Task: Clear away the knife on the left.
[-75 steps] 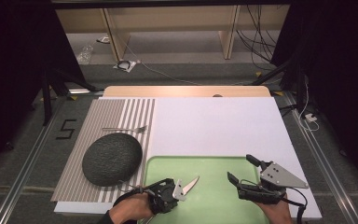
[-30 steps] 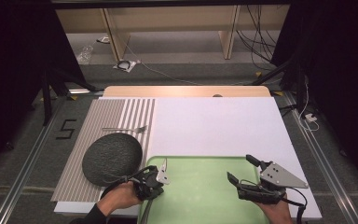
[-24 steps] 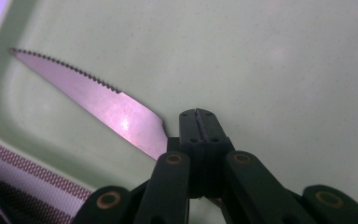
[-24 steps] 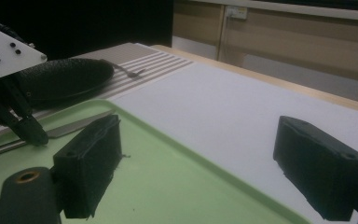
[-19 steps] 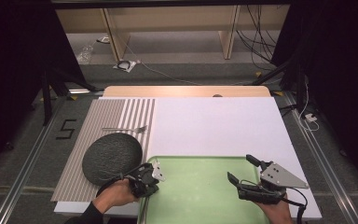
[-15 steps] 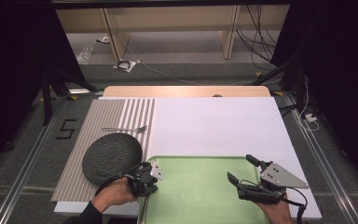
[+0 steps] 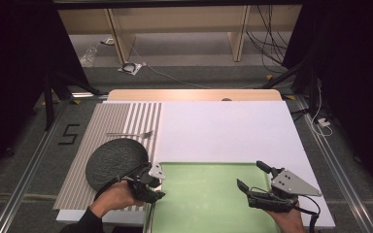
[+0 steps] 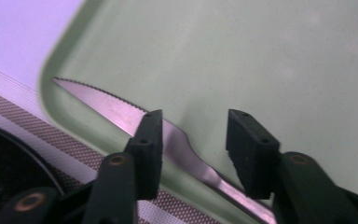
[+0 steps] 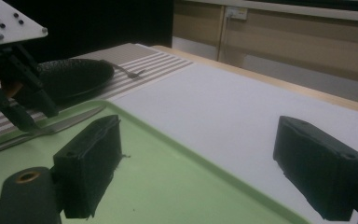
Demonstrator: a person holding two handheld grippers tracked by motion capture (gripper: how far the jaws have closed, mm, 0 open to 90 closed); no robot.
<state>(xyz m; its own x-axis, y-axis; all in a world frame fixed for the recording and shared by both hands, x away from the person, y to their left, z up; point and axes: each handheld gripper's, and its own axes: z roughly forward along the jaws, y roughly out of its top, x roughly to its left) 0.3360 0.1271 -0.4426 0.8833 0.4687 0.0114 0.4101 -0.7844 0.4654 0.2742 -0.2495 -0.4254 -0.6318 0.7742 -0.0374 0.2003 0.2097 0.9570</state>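
Observation:
A steel knife (image 8: 107, 105) with a serrated blade lies slanted along the left rim of the green tray (image 7: 204, 194). My left gripper (image 7: 154, 190) is right over it, jaws open on either side of the blade near the handle (image 8: 195, 121). From the right gripper view the knife (image 9: 70, 120) rests on the tray rim, with the left gripper (image 9: 39, 119) touching down beside it. My right gripper (image 7: 250, 174) hovers open over the tray's right part, nothing between its jaws (image 9: 203, 154).
A dark round plate (image 7: 114, 162) sits on the striped mat (image 7: 126, 116) just left of the tray. A fork (image 7: 128, 134) lies behind the plate. A white mat (image 7: 223, 131) covers the table behind the tray. The table's front edge is close to both hands.
My left gripper carried the knife from inside the tray leftwards to the tray's left rim, and its jaws now stand apart. The right gripper has stayed put.

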